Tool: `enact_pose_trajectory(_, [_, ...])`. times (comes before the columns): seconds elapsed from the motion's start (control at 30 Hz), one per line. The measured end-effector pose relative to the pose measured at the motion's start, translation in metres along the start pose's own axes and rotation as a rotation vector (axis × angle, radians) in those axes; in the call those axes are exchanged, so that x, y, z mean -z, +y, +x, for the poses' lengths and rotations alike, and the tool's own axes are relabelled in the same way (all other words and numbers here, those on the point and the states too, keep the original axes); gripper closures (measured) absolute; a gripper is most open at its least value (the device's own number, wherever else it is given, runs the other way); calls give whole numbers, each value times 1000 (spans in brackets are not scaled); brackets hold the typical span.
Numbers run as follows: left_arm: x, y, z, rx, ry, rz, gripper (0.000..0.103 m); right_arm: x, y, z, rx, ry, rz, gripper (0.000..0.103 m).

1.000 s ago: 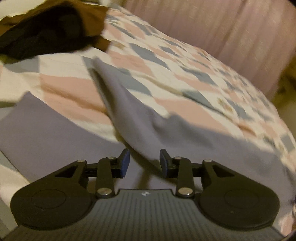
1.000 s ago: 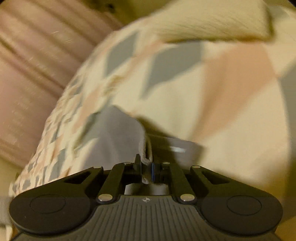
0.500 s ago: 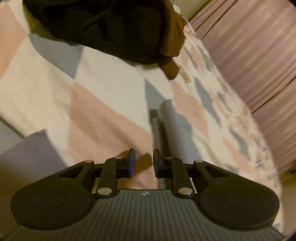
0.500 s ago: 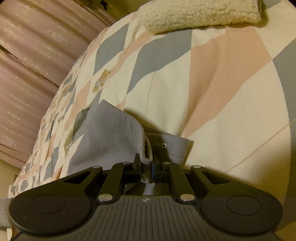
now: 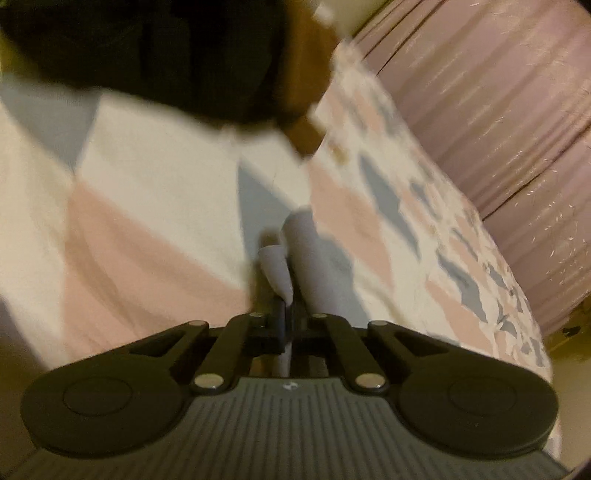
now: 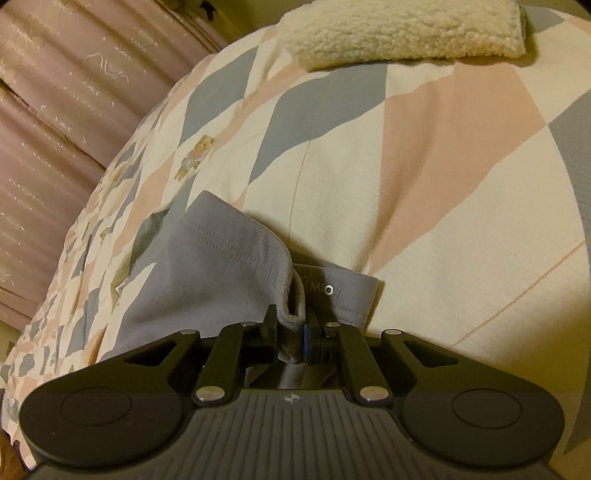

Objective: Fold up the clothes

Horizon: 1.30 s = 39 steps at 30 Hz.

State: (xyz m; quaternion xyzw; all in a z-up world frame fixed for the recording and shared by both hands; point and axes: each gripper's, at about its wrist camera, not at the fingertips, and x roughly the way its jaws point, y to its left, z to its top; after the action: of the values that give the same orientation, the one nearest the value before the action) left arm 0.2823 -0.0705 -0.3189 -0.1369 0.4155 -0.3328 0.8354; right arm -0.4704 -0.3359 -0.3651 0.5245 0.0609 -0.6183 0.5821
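- The bed (image 6: 443, 177) fills both views, covered by a quilt of cream, pink and grey-blue diamonds with small teddy-bear prints.
- A pink curtain (image 5: 498, 110) hangs beside the bed, along the right of the left wrist view and the left of the right wrist view.
- A heap of dark clothing (image 5: 155, 51), black with a brown piece at its edge, lies on the quilt at the top of the left wrist view; it is blurred.
- A cream fleece item (image 6: 402, 29) lies on the quilt at the top of the right wrist view, well apart from the gripper.
- The grey garment (image 6: 221, 273) lies on the quilt just ahead of both grippers; a stitched hem curls over, and a flat band beneath it carries small lettering too small to read.
- The right gripper (image 6: 291, 332) has its jaws clenched on the rolled edge of the grey garment.
- The left gripper (image 5: 286, 317) has its jaws pinched on a narrow fold of the same grey cloth, which runs forward from them in two ridges.
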Motion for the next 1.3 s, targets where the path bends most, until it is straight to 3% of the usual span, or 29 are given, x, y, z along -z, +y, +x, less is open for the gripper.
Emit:
enact_pose_trajectory(0.13, [-11, -9, -78, -16, -172, 121, 103, -8, 6, -11, -25, -27, -43, 95])
enact_pose_trajectory(0.27, [-6, 4, -127, -13, -214, 164, 103, -27, 8, -28, -81, -46, -40, 95])
enact_pose_trajectory(0.5, [61, 61, -99, -152, -67, 135, 102, -32, -1, -34, -91, 16, -86, 95])
enact_pose_trajectory(0.63, [72, 82, -93, -108, -22, 19, 101, -31, -20, -26, -71, 68, -39, 95])
enact_pose_trajectory(0.7, [66, 88, -93, -54, -9, -61, 83, -34, -21, -25, -83, 76, -37, 95])
enact_pose_trajectory(0.73, [64, 90, -92, -39, 0, -85, 82, -36, -19, -26, -87, 75, -44, 95])
enact_pose_trajectory(0.8, [60, 89, -86, -53, 8, -77, 82, -38, -15, -26, -91, 71, -59, 95])
enact_pose_trajectory(0.87, [56, 85, -78, -71, 12, -54, 91, -38, -12, -25, -91, 72, -65, 95])
enact_pose_trajectory(0.9, [54, 84, -77, -77, 11, -43, 103, -38, -12, -23, -88, 75, -62, 95])
enact_pose_trajectory(1.13, [24, 62, -118, -70, -149, 121, 103, -47, -11, -25, -115, 69, -59, 95])
enact_pose_trajectory(1.3, [15, 53, -144, -74, -206, 203, 103, -63, -4, -47, -181, 41, -74, 95])
